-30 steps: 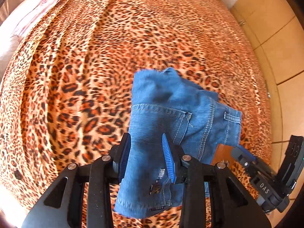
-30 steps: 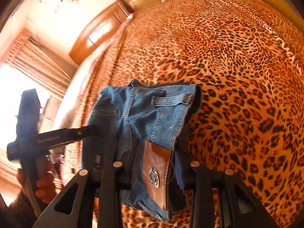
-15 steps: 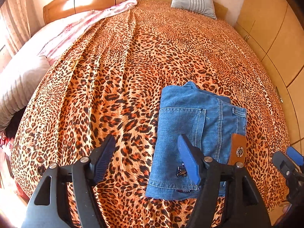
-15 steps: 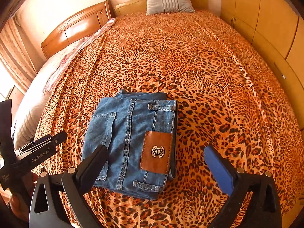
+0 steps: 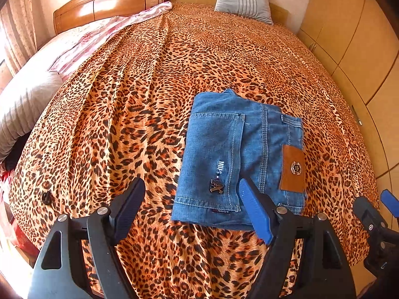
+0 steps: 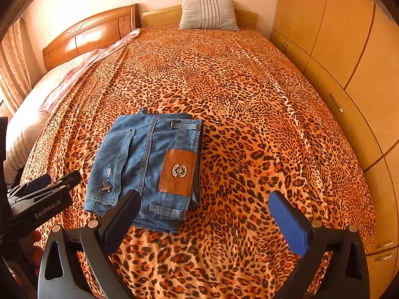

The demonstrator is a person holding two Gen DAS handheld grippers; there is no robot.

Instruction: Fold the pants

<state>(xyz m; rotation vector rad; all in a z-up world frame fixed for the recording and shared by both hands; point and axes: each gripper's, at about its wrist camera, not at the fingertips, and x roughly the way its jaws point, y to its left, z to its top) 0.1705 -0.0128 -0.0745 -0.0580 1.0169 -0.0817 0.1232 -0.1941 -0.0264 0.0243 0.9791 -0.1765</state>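
The blue denim pants (image 5: 234,154) lie folded into a compact rectangle on the leopard-print bed cover (image 5: 154,79), with a brown leather patch on top. They also show in the right wrist view (image 6: 147,164). My left gripper (image 5: 193,205) is open and empty, held above the bed just in front of the pants' near edge. My right gripper (image 6: 207,211) is open and empty, in front of and to the right of the pants. The right gripper also shows at the right edge of the left wrist view (image 5: 376,214). The left gripper shows at the left edge of the right wrist view (image 6: 42,196).
A grey striped pillow (image 6: 208,13) lies at the head of the bed by the wooden headboard (image 6: 92,35). A pink floral blanket (image 5: 82,42) runs along the left side. Wooden wardrobe doors (image 6: 349,49) stand close along the bed's right side.
Both grippers opened and let go of the pants, then drew back and rose. The folded pants now lie flat on the bed.
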